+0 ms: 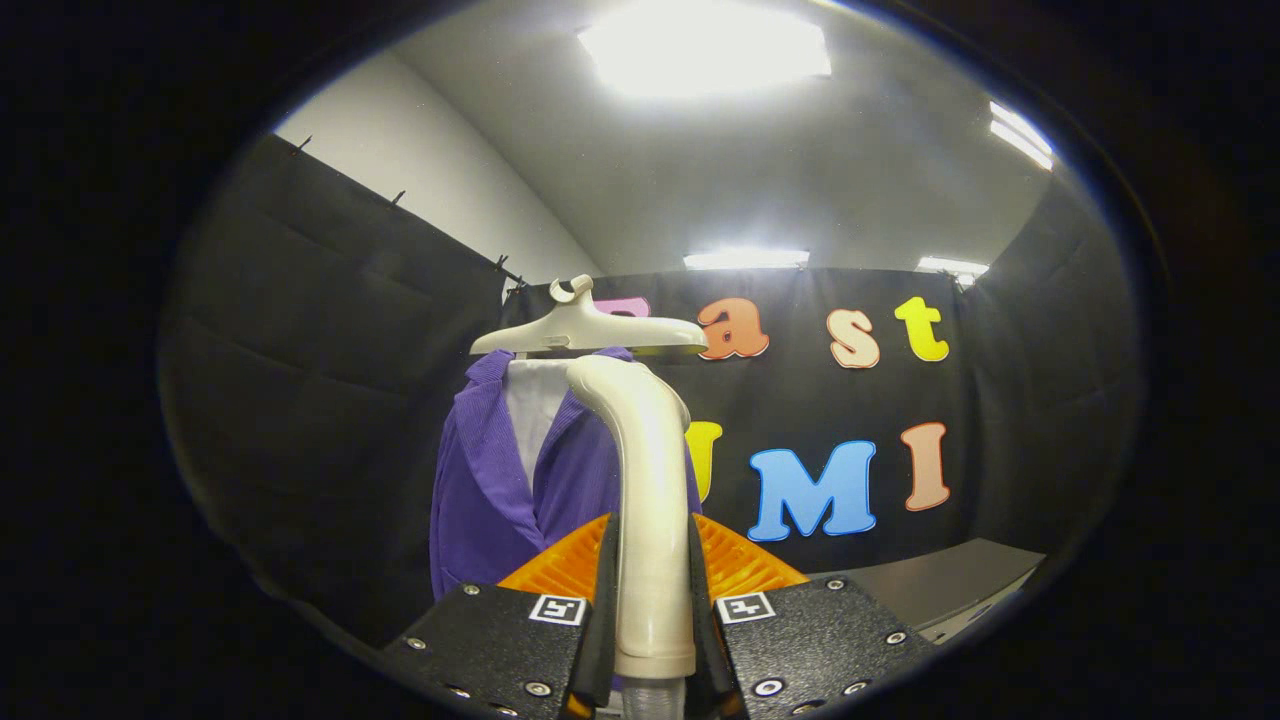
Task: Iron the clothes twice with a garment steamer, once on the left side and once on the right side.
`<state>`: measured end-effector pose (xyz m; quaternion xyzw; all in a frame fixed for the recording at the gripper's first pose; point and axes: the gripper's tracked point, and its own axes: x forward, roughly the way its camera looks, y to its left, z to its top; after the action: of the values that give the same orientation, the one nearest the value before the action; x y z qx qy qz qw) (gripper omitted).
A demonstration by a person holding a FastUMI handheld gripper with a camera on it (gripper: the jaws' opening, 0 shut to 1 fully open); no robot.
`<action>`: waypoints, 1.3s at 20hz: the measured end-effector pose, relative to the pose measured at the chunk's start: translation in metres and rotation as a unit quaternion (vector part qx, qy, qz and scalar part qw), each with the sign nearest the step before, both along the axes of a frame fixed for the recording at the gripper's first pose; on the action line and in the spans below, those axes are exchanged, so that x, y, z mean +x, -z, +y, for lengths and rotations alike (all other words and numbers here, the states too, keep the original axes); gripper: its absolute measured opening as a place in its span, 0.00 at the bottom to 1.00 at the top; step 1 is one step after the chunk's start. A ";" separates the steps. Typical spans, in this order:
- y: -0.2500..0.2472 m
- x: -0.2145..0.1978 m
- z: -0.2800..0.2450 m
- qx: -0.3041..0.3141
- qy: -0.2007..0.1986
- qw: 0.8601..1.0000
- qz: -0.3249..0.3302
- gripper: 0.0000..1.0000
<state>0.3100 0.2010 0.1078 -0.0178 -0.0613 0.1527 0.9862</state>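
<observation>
Before the hanging purple garment (pixel 490 490), tool (pixel 652 560) tilted upward, clamped on upright steamer handle (pixel 650 500).

Bright ceiling lights (pixel 705 48) glare white overhead. The cloth walls (pixel 320 370) stay dim, and the fisheye bends straight edges outward, softening them.

Black cloth walls (pixel 330 330) beneath a white ceiling (pixel 800 180) with bright light panels (pixel 705 45).
</observation>
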 end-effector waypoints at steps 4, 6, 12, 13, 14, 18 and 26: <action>0.012 0.022 0.025 -0.024 -0.002 1.000 0.014 0.33; 0.022 0.027 0.031 -0.033 -0.002 0.999 0.021 0.33; 0.066 0.017 0.033 -0.058 -0.007 0.998 0.039 0.33; 0.074 0.013 0.031 -0.058 -0.007 0.997 0.045 0.33; 0.081 0.009 0.030 -0.059 -0.008 0.997 0.051 0.33; 0.116 -0.006 0.018 -0.054 -0.006 0.995 0.085 0.33; 0.180 -0.045 -0.010 -0.067 0.007 0.987 0.146 0.33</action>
<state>0.2650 0.1908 -0.0726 -0.0617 0.0938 0.1501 0.9823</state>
